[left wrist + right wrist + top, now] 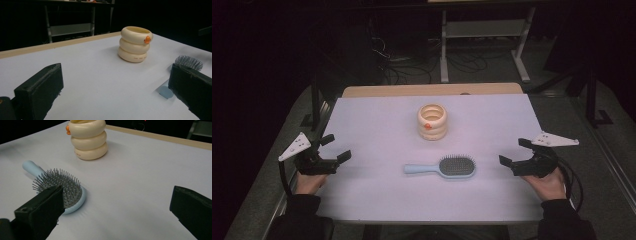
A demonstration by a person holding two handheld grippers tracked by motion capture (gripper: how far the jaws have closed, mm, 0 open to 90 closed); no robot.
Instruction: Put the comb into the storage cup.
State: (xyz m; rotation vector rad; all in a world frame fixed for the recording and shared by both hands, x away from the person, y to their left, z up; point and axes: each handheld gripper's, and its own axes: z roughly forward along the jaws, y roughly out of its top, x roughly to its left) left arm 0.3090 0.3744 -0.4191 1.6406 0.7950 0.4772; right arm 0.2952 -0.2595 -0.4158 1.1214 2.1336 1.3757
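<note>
High view, left claw (335,148) wide apart, holding nothing, right claw (514,152) likewise, hairbrush (442,167) between them

Sitting in a dim, nearly black room: a tabletop (377,200) covered in pale lilac-white, catching the light, with a strip of bare wooden edge (432,90) showing along its far side. Standing beyond it, a light metal frame (484,30) with a shelf. Trailing across the dark grey floor (412,70) behind, loose black cables (404,67).
</note>
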